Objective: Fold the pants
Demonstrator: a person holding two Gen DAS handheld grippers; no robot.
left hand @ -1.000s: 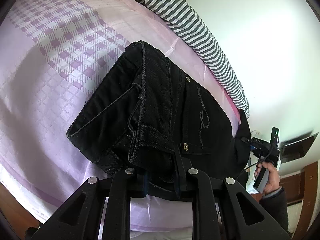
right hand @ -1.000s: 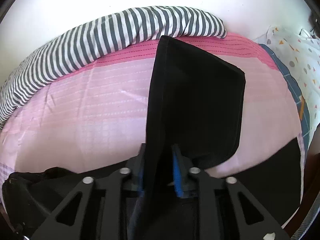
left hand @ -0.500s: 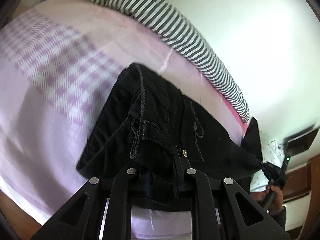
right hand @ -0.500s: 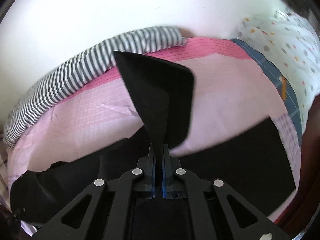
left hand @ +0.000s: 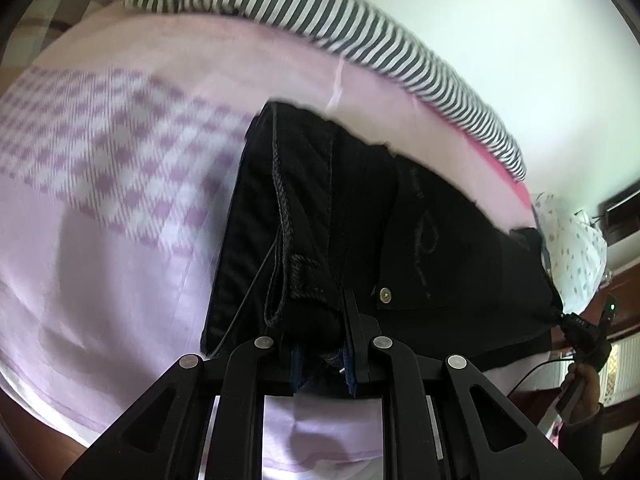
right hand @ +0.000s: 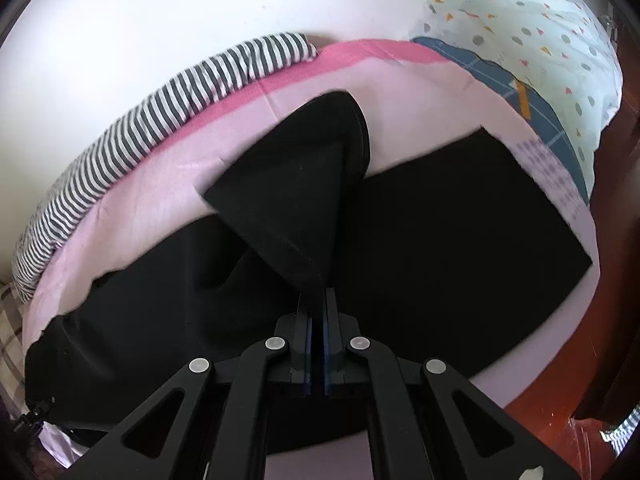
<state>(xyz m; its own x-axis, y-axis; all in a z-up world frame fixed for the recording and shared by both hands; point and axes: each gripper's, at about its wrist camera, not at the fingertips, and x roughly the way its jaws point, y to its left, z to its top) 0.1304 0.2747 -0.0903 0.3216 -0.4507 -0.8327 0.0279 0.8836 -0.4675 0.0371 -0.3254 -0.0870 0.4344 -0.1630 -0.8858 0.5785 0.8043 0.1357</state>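
Black pants (left hand: 360,216) lie stretched across a pink bed. In the left wrist view my left gripper (left hand: 322,352) is shut on the bunched waistband, near a brass rivet (left hand: 385,295). The waist end is lifted off the sheet. In the right wrist view my right gripper (right hand: 317,320) is shut on the hem of a pant leg (right hand: 296,200), which stands up as a folded flap over the rest of the black pants (right hand: 440,248) lying flat below. At the far right of the left wrist view, a hand holds the other gripper (left hand: 582,330) at the pants' leg end.
A grey-and-white striped bolster (left hand: 360,36) runs along the bed's far edge by the white wall; it shows in the right wrist view as the striped bolster (right hand: 160,112). A dotted white pillow (right hand: 540,40) lies at the right. The pink sheet (left hand: 120,240) has a checked patch. Red-brown floor (right hand: 580,380) borders the bed.
My right gripper carried the leg hem sideways over the flat pants, and the flap went from upright to tilted. The left view rolled, with the waistband still gripped.
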